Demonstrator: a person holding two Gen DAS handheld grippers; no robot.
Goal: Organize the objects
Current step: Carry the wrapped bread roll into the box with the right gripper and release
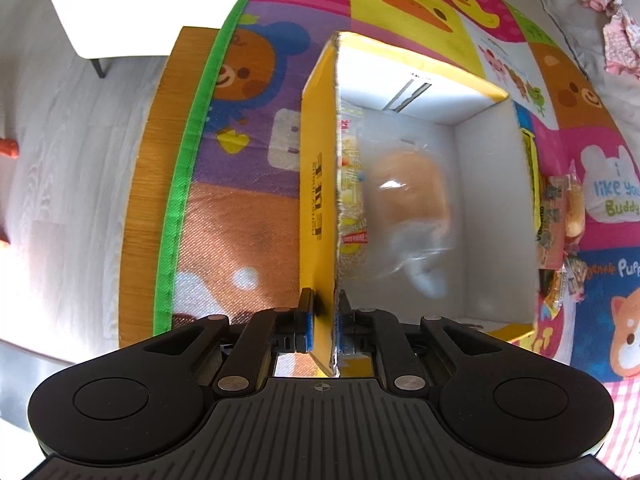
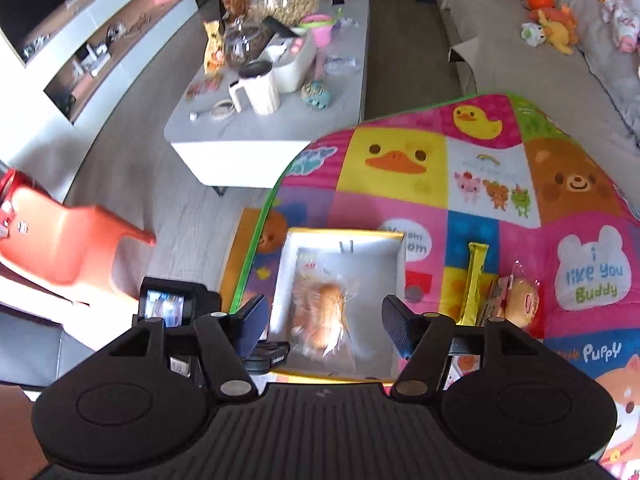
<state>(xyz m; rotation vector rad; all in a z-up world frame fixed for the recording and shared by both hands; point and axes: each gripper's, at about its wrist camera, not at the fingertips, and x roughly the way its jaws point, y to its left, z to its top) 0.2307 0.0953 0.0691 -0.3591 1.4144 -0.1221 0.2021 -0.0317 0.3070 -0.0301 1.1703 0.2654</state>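
Box wall [image 1: 318, 208] is clamped between left gripper [image 1: 324, 330] fingers. Right gripper [image 2: 324, 322] is spread, empty; bagged bun [image 2: 324, 312] seen between its fingers, inside box. Judged: packing underway; next, snacks [image 2: 516, 300] beyond the right finger to be fetched.

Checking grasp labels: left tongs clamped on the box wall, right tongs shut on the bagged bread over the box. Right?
Not quite. Right tongs are open and empty in the right wrist view; the bagged bread lies inside the box. Left tongs do clamp the wall.

Cardboard box [image 1: 316, 184], glossy plastic bread wrapper [image 2: 324, 312], woven mat [image 1: 240, 216].
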